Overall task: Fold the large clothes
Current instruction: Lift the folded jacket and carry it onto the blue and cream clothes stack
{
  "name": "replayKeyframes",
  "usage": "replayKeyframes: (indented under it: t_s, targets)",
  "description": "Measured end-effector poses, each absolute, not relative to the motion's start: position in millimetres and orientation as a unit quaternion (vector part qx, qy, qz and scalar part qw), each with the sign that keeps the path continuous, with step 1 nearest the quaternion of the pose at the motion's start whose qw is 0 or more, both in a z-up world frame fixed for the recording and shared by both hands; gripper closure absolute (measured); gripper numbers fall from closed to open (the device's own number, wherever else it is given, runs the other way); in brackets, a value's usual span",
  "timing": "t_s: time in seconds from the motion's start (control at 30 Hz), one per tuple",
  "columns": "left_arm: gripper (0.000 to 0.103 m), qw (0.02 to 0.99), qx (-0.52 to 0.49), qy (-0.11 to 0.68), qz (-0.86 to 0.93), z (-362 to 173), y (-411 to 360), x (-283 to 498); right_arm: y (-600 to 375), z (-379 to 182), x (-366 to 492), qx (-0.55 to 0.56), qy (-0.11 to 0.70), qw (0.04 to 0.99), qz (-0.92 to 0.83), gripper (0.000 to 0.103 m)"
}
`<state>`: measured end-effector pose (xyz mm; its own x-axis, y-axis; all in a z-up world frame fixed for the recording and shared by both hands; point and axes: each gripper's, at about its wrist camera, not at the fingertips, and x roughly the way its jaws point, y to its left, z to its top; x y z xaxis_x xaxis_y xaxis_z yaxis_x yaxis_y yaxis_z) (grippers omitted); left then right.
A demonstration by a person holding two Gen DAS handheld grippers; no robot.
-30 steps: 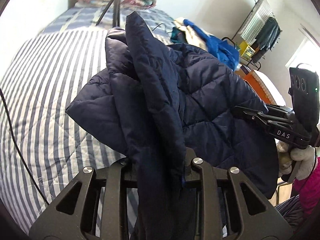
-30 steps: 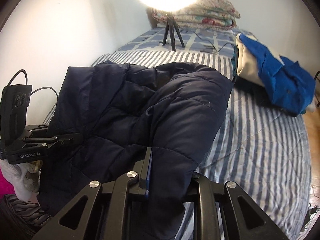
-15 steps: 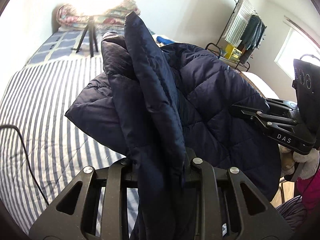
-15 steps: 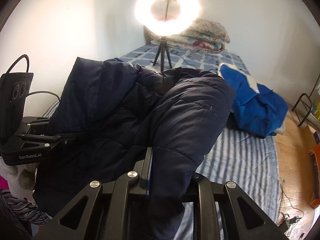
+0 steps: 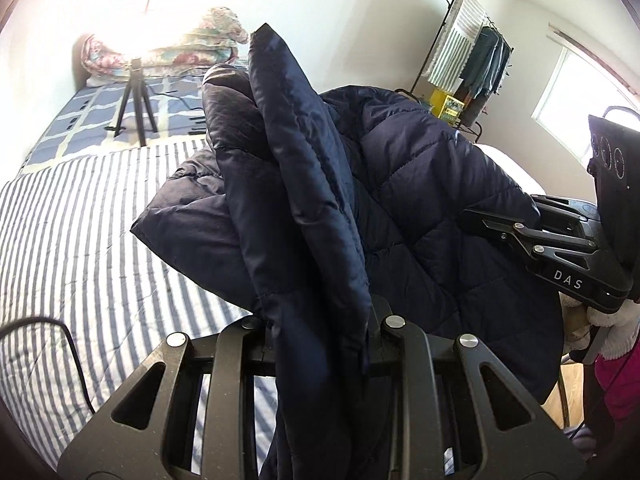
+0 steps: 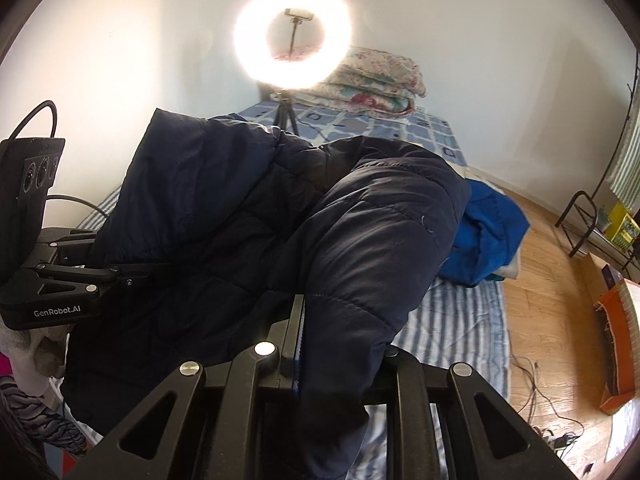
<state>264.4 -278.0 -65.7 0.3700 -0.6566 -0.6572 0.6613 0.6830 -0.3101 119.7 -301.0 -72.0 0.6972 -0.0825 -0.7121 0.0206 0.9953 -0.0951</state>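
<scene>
A dark navy quilted puffer jacket (image 5: 420,200) hangs in the air between both grippers, above the striped bed (image 5: 72,240). My left gripper (image 5: 320,312) is shut on a bunched fold of the jacket that rises up past the fingers. My right gripper (image 6: 340,320) is shut on another part of the jacket (image 6: 368,248), which drapes over its fingers. In the left wrist view the right gripper (image 5: 500,228) bites the jacket's right edge. In the right wrist view the left gripper (image 6: 128,272) bites its left edge.
A ring light on a tripod (image 6: 292,36) stands on the bed's far end, before folded floral quilts (image 6: 372,80). A blue garment pile (image 6: 488,232) lies on the bed's right side. A clothes rack (image 5: 472,52) and wooden floor (image 6: 552,300) are to the right.
Both grippers have lifted the jacket higher and tilted upward. More of the wall, ring light and clothes rack shows now, and less of the bed.
</scene>
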Motion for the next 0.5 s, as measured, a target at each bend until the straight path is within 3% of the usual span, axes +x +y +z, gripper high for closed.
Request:
replayKeyframes:
  t_s: [0.5]
  targets:
    - [0.079,0.821,0.006,0.37,-0.435,-45,-370,332,-392,-48,164,-0.029,0.359,0.931,-0.06,0.087]
